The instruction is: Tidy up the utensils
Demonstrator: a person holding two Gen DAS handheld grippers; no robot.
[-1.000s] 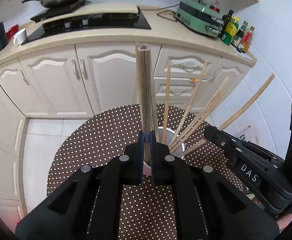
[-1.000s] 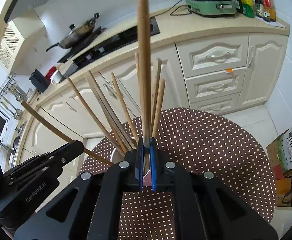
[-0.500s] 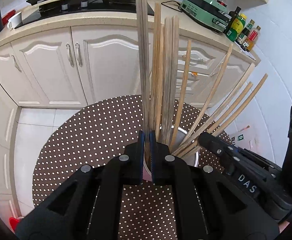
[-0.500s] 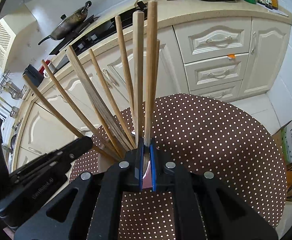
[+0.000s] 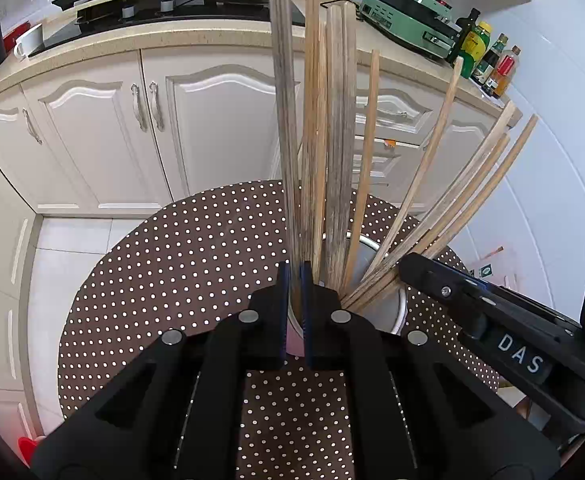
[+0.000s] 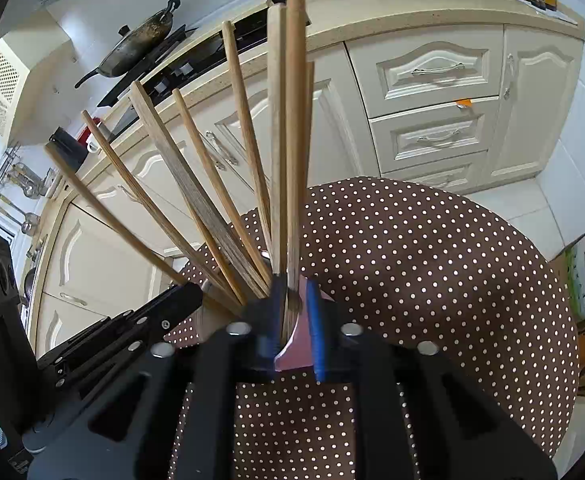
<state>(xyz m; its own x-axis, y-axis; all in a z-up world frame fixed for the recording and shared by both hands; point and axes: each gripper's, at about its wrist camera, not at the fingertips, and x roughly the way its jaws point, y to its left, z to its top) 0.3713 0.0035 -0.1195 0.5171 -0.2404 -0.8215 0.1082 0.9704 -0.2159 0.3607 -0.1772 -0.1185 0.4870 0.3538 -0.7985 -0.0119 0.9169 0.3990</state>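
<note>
Two grippers: both of yours work at one holder, near the lower centre of each wrist view.
Left gripper (image 5: pixel 295 312): your fingers are narrow, clamped on a grey weathered wooden chopstick (image 5: pixel 283 120) that rises to the top edge of the frame. Its lower end is hidden behind the fingers.
Right gripper (image 6: pixel 295 320): your jaws are opening. A light brown wooden chopstick (image 6: pixel 294 120) stands between them, against the left blue pad and clear of the right one.
Holder: a round metal cup (image 5: pixel 388 308), lower centre-right of the left view, rests on the brown white-dotted tablecloth (image 5: pixel 164 280).
Contents: a fan of wooden chopsticks (image 5: pixel 444 216) already stands in the cup, leaning toward the right of the frame.
Done: most sticks appear stowed; no loose utensils show on the visible cloth.
Remaining: judged from these views, finish releasing the right stick, then free the left one once it is seated.
Not determinable: whether either stick's tip has reached the cup bottom.
Risk: a stick let go off-centre may tip over the rim.
</note>
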